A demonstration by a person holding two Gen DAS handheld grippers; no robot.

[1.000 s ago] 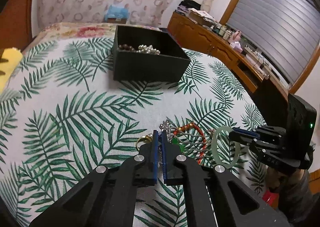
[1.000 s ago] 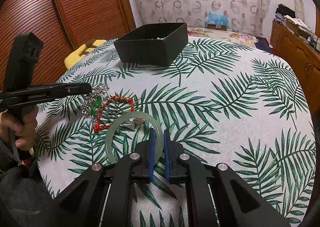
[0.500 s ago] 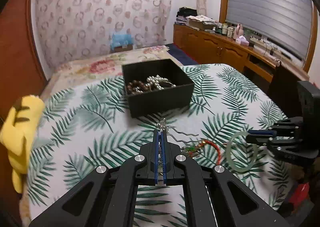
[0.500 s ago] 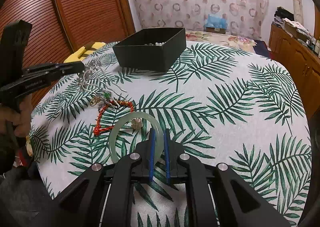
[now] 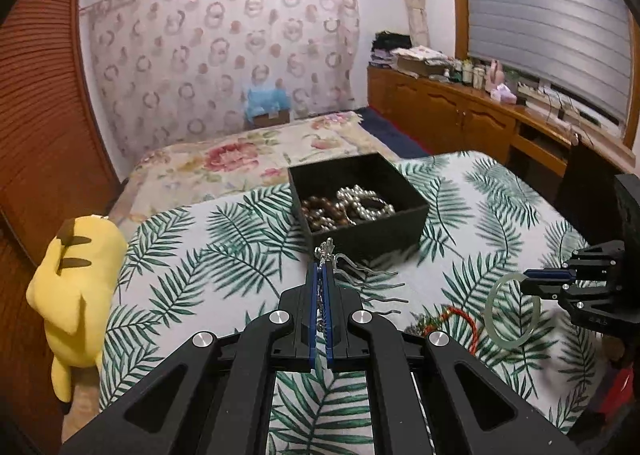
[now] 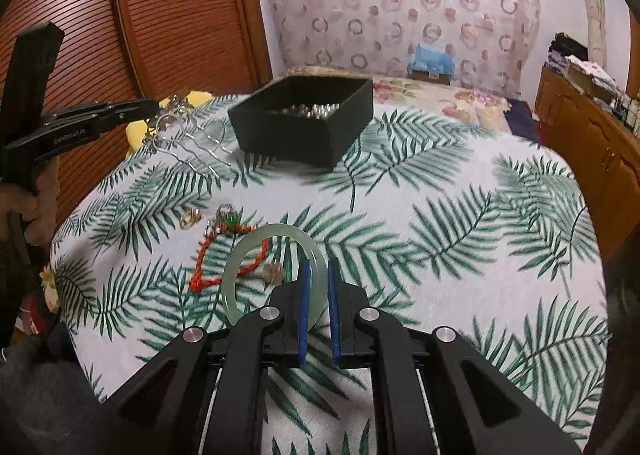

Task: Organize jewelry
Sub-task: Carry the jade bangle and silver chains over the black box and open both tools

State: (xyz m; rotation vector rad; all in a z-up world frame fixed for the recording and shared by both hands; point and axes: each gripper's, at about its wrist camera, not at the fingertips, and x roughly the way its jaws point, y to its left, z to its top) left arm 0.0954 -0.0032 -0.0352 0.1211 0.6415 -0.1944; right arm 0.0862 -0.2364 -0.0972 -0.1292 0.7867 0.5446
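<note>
Left wrist view
My left gripper (image 5: 320, 275): I am pinching its blue pads nearly together on a silver hair comb (image 5: 352, 275), holding it off the cloth; the wavy prongs are trailing toward 3 o'clock.
Black box (image 5: 384, 233): sitting at 12 o'clock just past my fingertips, open-topped, holding a pearl strand (image 5: 366, 205) and brown beads (image 5: 320, 213).
My right gripper (image 5: 534, 281): reaching in at 3 o'clock, clamping the rim of a pale green jade bangle (image 5: 512, 309) that is standing up on edge.
Red cord bracelet (image 5: 466, 321): lying on the palm-leaf tablecloth (image 5: 208, 267) between my two grippers, partly hidden by my left finger.
Yellow plush toy (image 5: 76, 295): hanging off the table edge at 9 o'clock.

Right wrist view
My right gripper (image 6: 318, 275): I am gripping the jade bangle (image 6: 240, 267) with the jaws a narrow gap apart, its rim running between the pads.
Red cord bracelet (image 6: 212, 263): lying at 10 o'clock, partly seen through the bangle.
Gold ring (image 6: 190, 218): resting on the cloth beyond the bracelet, beside a small green-stoned piece (image 6: 228, 217).
Small flower-shaped piece (image 6: 273, 273): on the cloth, seen inside the bangle.
My left gripper (image 6: 154, 107): at 10 o'clock, holding the hair comb (image 6: 180, 135) in the air just beside the black box (image 6: 304, 131).
</note>
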